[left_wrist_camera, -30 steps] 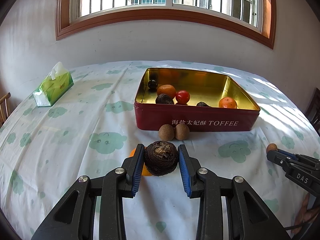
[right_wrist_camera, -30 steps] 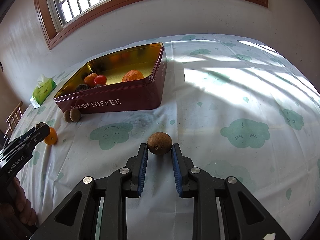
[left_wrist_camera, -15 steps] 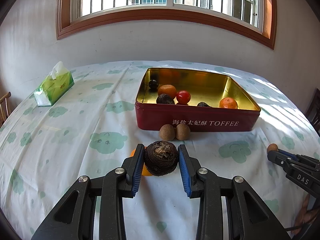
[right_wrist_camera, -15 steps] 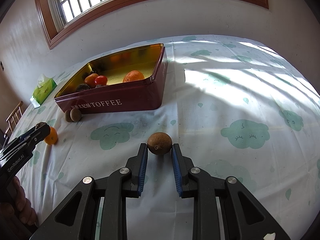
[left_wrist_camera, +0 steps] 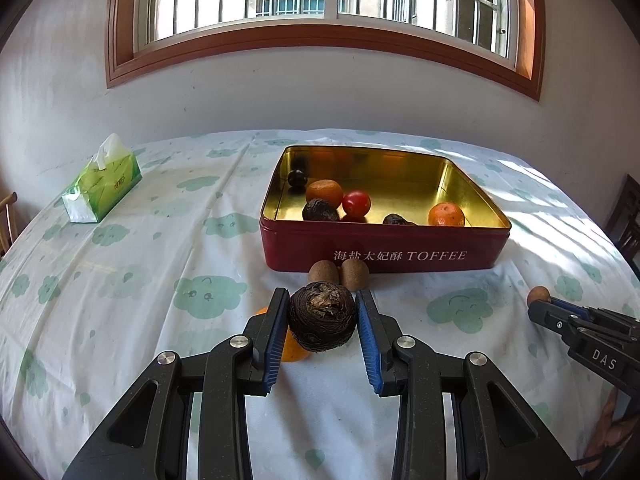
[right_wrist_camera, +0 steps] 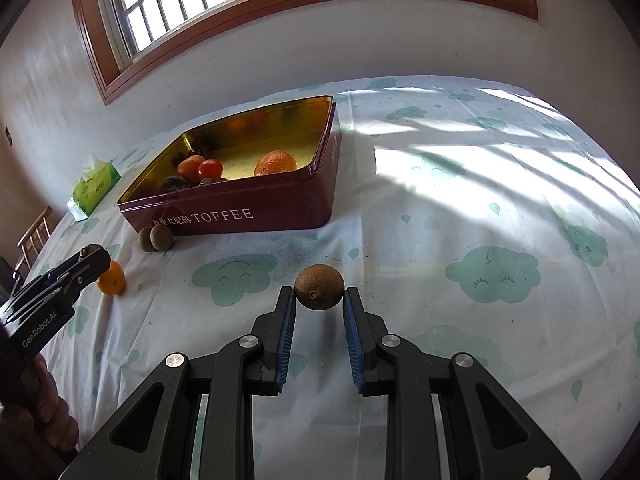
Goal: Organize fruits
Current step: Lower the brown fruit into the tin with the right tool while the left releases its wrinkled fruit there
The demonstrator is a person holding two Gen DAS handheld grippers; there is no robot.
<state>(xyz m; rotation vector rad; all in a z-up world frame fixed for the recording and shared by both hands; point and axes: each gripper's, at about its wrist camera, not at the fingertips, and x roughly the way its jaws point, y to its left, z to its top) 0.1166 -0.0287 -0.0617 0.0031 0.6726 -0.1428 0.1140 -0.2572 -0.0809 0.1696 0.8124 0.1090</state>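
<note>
My left gripper (left_wrist_camera: 322, 312) is shut on a dark wrinkled round fruit (left_wrist_camera: 322, 316), held above the tablecloth in front of the red TOFFEE tin (left_wrist_camera: 384, 248). A small orange (left_wrist_camera: 292, 350) lies partly hidden behind it. My right gripper (right_wrist_camera: 319, 294) is shut on a small brown round fruit (right_wrist_camera: 319, 287), to the right of the tin (right_wrist_camera: 240, 208). The tin holds two oranges, a red tomato and several dark fruits. Two brown fruits (left_wrist_camera: 340, 274) lie against the tin's front wall.
A green tissue pack (left_wrist_camera: 102, 186) sits at the far left of the table. The right gripper shows at the right edge of the left wrist view (left_wrist_camera: 580, 328). A wall with a window stands behind the table. Chairs show at both table edges.
Both grippers have risen very slightly with their fruits; the scene has shifted a little. Nothing was let go or picked up.
</note>
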